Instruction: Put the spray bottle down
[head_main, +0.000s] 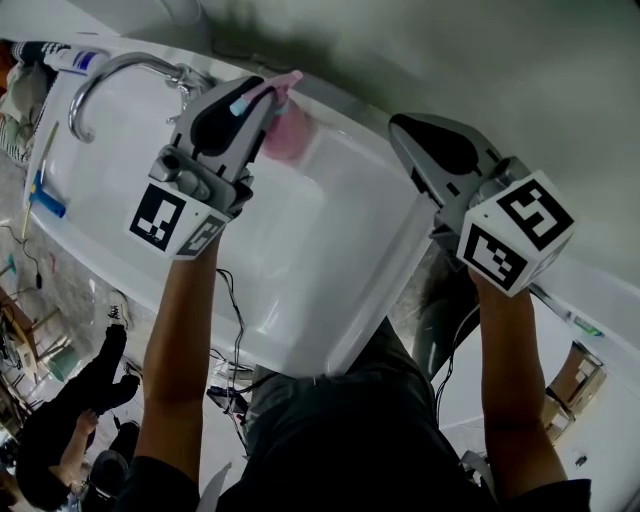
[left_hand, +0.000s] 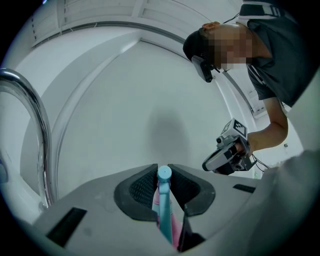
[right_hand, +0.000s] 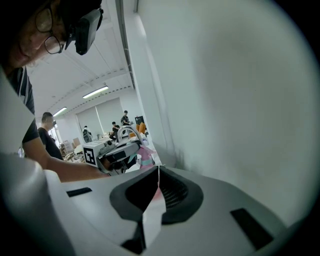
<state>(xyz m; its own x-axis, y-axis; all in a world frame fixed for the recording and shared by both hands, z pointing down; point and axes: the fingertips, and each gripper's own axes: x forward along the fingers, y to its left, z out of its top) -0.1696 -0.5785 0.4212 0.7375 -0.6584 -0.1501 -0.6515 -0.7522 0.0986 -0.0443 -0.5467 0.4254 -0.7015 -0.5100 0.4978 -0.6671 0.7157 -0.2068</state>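
While outstretched, left tongs (head_main: 263, 100) on bottle (head_main: 288, 136)

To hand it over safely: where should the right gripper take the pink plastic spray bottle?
Probably its pink body, coming from the right: that side is bare, while the left gripper clamps the blue trigger part from the left.

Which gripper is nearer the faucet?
Left. The left gripper, clamped on the spray bottle, is just beside the faucet; the right gripper sits farther off, beyond the bottle.
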